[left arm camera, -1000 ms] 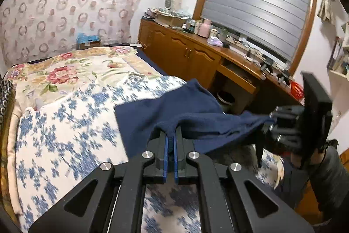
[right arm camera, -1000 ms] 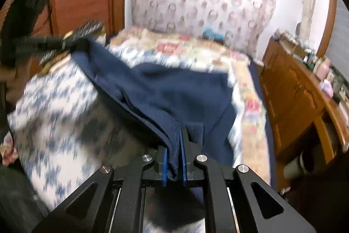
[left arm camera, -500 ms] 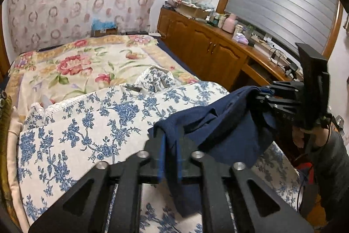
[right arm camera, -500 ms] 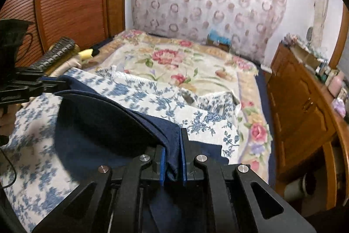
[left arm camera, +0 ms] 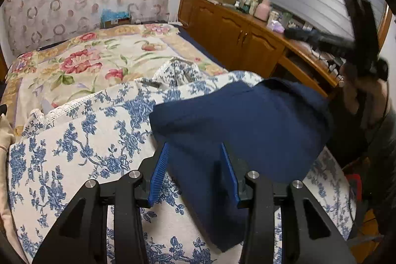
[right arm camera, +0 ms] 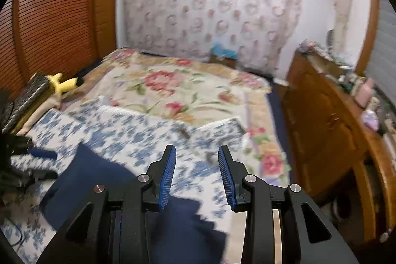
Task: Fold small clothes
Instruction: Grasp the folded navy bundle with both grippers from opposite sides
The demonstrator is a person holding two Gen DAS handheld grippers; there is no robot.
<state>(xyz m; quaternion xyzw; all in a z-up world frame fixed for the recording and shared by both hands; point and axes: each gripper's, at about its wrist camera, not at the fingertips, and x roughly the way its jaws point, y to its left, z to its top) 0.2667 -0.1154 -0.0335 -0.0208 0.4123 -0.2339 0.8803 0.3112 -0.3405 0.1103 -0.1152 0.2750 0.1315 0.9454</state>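
On the blue-flowered bedspread (left arm camera: 74, 145) lies the navy garment (left arm camera: 247, 125), doubled over into a rough rectangle near the bed's front corner. One second earlier both grippers were clamped on its edge and held it stretched in the air between them; half a second earlier the fold was being carried across. Both sets of jaws have just been opening. The left gripper (left arm camera: 195, 172) now stands with its blue pads (left arm camera: 158, 172) apart: a strip of the cloth still lies between them, but the pads do not press on it. The right gripper (right arm camera: 196, 172) is likewise parted, with nothing between its pads; the navy cloth sits below and to its left in that view, which is blurred. Seen from the left wrist, the right gripper is a dark smear raised above the wooden sideboard (left arm camera: 235, 41), clear of the garment. Judged from this, one fold is laid and released; the top layer bulges, so smoothing or a second fold probably remains.
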